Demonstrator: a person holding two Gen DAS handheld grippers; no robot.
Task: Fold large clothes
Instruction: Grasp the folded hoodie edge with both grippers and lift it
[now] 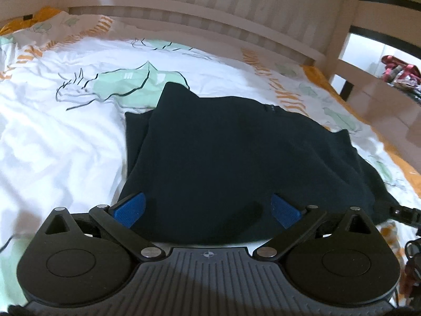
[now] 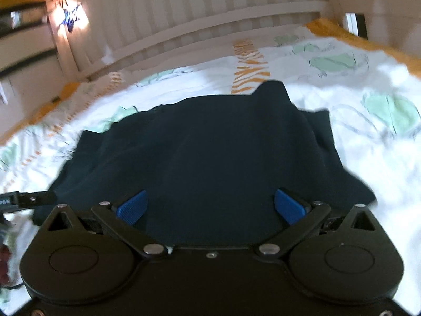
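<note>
On white bedsheet (image 1: 65,137), dark navy garment (image 1: 223,152), folded.

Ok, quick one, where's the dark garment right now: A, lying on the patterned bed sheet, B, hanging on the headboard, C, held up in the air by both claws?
A: the dark garment lies on the patterned bed sheet, both claws open above its near edge.

Nothing here I can really read. There's a tiny pale mark on the dark garment (image 1: 271,108) near its far edge in my left view, might be lettering, but it's too small to make out. My left gripper's base (image 1: 208,255) has a little crosshair symbol, no words. The right view is blurry, no text that I can see.
</note>
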